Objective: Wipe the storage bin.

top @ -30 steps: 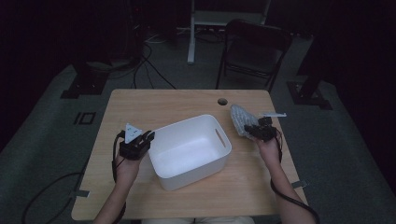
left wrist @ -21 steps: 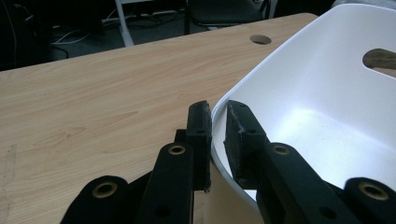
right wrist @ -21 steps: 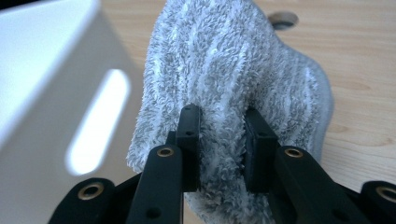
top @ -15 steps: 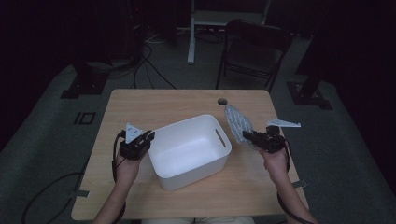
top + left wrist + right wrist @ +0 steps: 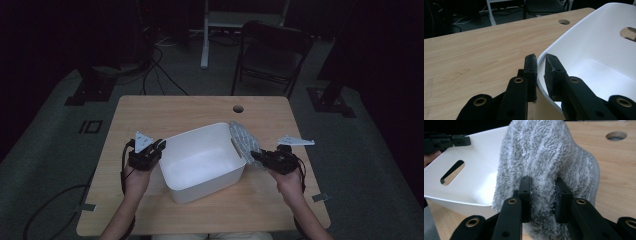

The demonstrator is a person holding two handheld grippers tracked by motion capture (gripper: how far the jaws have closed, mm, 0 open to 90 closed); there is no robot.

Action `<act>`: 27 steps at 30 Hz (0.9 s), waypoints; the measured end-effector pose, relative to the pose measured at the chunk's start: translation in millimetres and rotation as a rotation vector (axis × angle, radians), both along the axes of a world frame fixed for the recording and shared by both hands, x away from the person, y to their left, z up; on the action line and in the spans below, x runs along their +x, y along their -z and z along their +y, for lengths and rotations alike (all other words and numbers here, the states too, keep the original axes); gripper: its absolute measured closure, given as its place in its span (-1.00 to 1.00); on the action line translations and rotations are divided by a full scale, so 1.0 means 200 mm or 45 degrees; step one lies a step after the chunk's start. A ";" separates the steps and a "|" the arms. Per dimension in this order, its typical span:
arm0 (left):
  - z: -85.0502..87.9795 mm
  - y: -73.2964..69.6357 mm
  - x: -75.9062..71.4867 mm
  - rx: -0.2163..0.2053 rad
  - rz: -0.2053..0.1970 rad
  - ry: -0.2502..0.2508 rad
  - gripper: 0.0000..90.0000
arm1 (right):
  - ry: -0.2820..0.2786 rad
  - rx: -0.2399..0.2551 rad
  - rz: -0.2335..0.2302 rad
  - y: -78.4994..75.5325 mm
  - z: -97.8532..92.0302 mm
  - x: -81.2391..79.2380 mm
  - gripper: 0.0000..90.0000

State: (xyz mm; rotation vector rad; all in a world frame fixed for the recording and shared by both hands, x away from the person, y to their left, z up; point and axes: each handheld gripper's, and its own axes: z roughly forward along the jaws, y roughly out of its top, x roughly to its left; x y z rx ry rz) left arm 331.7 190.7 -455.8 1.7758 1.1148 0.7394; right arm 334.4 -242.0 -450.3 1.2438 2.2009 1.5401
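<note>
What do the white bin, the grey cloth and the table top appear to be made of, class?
White bin: probably moulded plastic, smooth with a soft sheen, thin rounded rim, cut-out handle. Grey cloth: fluffy looped pile, likely microfibre or terry. Table: light wood grain, maybe laminate or veneer; matte.

Each tool was matte black. The left tool (image 5: 539,66) had two flat arms studded with brass-ringed rivets, ending in rough, pitted rubber pads (image 5: 531,66). The right tool (image 5: 543,195) was built the same. A grey three-cornered plate (image 5: 142,139) topped the left one, and black cables (image 5: 124,165) looped by the bare forearms.
</note>
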 end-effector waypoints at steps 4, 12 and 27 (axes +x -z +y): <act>0.00 0.00 0.01 -0.011 0.001 -0.006 0.78 | -0.003 -0.032 0.004 0.02 0.04 0.01 0.64; 0.00 0.00 0.01 -0.017 0.005 -0.011 0.78 | -0.002 -0.060 0.017 0.03 0.06 0.02 0.67; 0.01 0.00 0.03 -0.007 0.016 0.028 0.78 | -0.005 -0.038 0.042 0.00 0.07 0.10 0.67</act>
